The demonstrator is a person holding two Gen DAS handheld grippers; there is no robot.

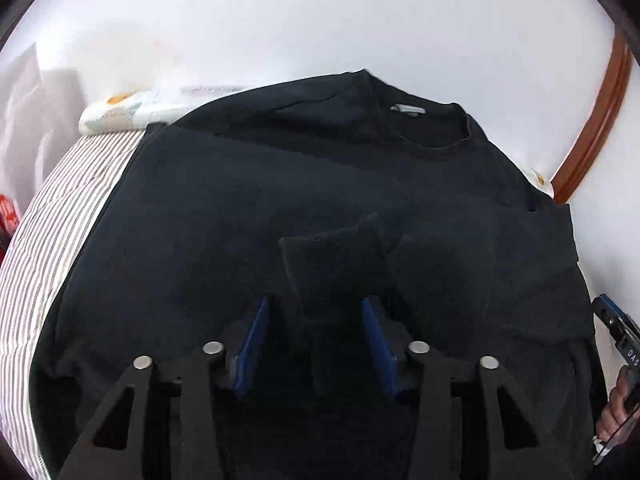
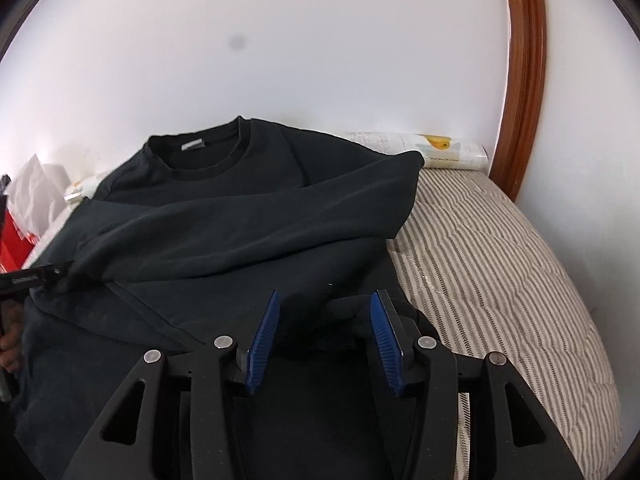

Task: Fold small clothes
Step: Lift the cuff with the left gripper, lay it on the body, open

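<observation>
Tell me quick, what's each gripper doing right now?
Left gripper: open, holding nothing, over the sleeve cuff.
Right gripper: open, holding nothing, over the sweatshirt.

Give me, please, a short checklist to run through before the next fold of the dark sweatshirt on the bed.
1. Sweatshirt lies on the striped bedcover, collar away from the cameras: ok.
2. One sleeve folded across the body: ok.
3. Left gripper jaws open, cuff just ahead, not held: ok.
4. Right gripper jaws open over the near hem: ok.
5. Other sleeve folded in: cannot tell.
</observation>
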